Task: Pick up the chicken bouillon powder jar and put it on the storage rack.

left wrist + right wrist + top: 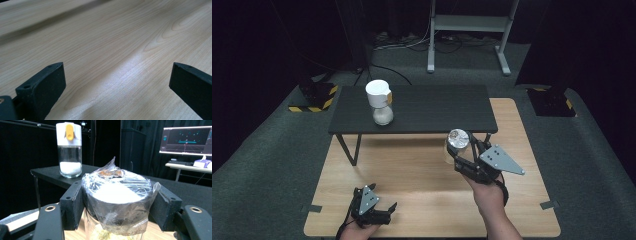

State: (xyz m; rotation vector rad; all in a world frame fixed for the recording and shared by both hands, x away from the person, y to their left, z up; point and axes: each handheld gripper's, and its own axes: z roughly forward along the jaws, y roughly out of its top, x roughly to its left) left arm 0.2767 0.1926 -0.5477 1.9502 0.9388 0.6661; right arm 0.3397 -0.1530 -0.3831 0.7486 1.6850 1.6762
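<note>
Nearest the person, the left gripper rests low over the front edge of the light wooden tabletop, its jaws spread wide apart with nothing between them; the left gripper view shows only bare wood grain in the gap. Farther forward and to the right, the right gripper is clamped on a clear glass jar with a dark lid wrapped in crinkled plastic film. Its two black jaws press against opposite sides of the lid, and the jar stands upright just in front of the small black table. On that black table, well apart from the jar, stands a clear glass dispenser with a white cap and a yellow tab, holding white powder at its bottom.
</note>
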